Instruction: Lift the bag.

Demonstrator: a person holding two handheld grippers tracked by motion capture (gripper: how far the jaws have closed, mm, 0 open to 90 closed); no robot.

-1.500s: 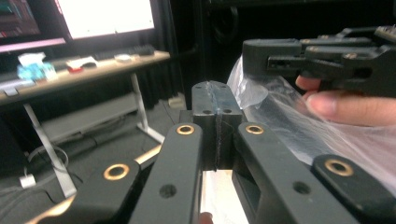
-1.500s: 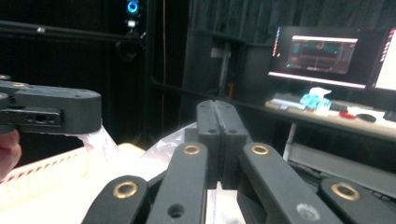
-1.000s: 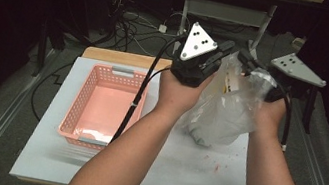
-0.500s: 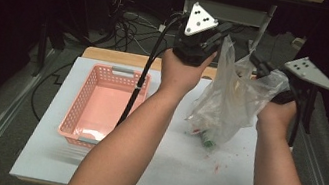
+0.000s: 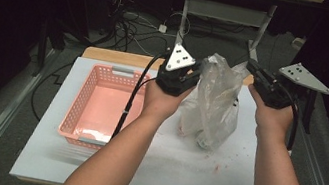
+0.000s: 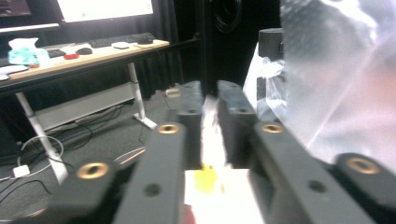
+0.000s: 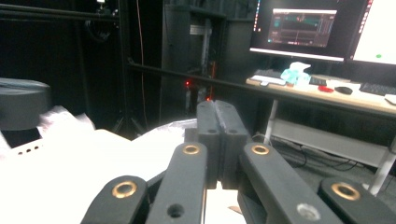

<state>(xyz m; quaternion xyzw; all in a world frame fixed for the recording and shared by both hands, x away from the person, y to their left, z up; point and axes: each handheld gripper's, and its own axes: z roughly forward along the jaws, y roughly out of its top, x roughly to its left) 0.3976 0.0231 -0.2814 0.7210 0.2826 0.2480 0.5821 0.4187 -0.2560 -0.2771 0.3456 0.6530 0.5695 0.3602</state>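
A clear plastic bag stands crumpled on the white table top, with small items low inside it. My right gripper is shut on the bag's upper right edge. In the right gripper view its jaws meet, with pale film spreading below and to the left. My left gripper is at the bag's upper left edge. Its jaws have just been opening and stand slightly apart; a pale strip shows in the gap, and the bag bulges on the right.
A pink plastic basket sits on the left half of the table top. Small red crumbs lie in front of the bag. Cables and a desk frame are on the dark floor beyond the table.
Both hands came down and the bag sank from a raised hold onto the table. The left gripper dropped the most and its jaws parted a little.
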